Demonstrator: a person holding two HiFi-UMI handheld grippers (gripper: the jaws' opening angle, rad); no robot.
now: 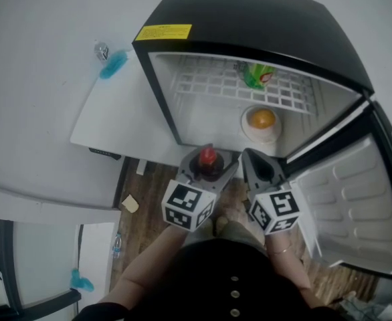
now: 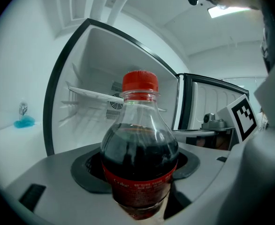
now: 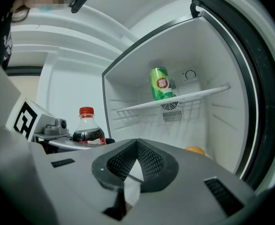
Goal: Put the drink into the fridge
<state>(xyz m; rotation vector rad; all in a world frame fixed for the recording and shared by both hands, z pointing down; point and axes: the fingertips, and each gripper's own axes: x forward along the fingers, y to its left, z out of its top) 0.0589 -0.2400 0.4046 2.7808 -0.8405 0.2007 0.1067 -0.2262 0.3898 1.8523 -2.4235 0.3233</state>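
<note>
We see left claw (image 1: 209, 167) clamped on the red-capped clear plastic cola bottle (image 2: 140, 156), upright between its jaws; right claw (image 3: 136, 146) closed, empty.

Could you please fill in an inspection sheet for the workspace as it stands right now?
Surface: the fridge floor holds an orange in a white dish; the wire shelf holds a green can.
Job's things: cola bottle, red cap on, upright, in front of the open fridge, not yet inside.
Clutter: blue item on the white tabletop left of the fridge; tan scrap on the wooden floor.
Grippers: left hand-held gripper shut on the cola bottle; right hand-held gripper shut, empty.
Cables: nothing seen.
Surroundings: fridge door swung open at the right.
</note>
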